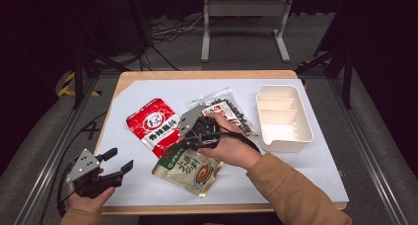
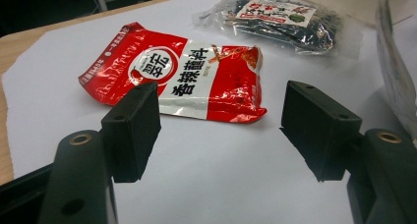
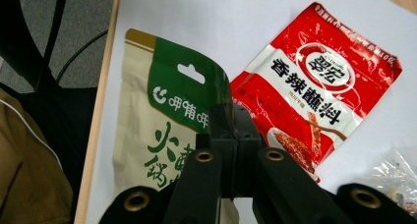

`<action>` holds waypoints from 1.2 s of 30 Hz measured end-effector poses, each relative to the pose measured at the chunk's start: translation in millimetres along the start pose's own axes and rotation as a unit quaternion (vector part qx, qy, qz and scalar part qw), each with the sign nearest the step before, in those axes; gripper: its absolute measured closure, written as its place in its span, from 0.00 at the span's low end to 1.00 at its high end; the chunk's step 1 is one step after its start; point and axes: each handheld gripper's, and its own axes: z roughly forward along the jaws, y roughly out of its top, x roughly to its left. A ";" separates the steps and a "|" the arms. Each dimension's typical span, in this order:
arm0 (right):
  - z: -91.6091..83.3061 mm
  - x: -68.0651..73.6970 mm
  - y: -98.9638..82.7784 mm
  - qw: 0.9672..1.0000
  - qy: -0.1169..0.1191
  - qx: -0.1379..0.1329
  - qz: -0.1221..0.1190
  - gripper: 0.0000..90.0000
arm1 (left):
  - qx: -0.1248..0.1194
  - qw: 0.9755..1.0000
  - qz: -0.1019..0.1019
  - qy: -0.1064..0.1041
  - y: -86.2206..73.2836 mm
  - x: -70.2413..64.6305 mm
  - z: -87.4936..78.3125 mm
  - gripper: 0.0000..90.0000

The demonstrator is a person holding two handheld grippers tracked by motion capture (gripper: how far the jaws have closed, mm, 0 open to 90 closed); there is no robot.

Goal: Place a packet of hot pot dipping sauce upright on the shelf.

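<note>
At table centre, the right gripper (image 1: 183,142) clamps the top edge of a green-and-cream pouch (image 1: 189,169); a red packet (image 1: 153,124) lies at its 11 o'clock. The left gripper (image 1: 122,162), jaws apart, hovers at 9 o'clock, near the table's (image 1: 148,77) edge.

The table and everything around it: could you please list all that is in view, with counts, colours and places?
Red packet: 1, red and white, flat left of centre.
Green pouch: 1, beige with green top, near edge, its top pinched by the right claw.
Clear bag: 1, dark contents, red-white label, far centre.
Tray: 1, cream, divided, empty, at right.
Paper sheet: 1, white, covering the table.
Table: 1, wooden.
Metal stand: 1, pale grey, on the floor beyond.
Left claw: black, open, near left corner.
Right claw: black, shut on the pouch.
Sleeves: tan.
</note>
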 end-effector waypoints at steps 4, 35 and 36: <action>-12.4 2.1 2.3 1.000 -0.003 -0.018 0.004 1.00 | 0.000 1.000 -0.005 -0.001 0.2 1.0 1.4 0.35; -76.0 -9.9 -4.9 0.988 -0.075 -0.135 0.030 1.00 | -0.009 1.000 -0.014 -0.003 1.9 8.3 9.8 0.33; -78.1 -10.4 -6.0 0.987 -0.078 -0.138 0.032 1.00 | -0.010 1.000 -0.017 -0.003 1.7 8.7 9.9 0.33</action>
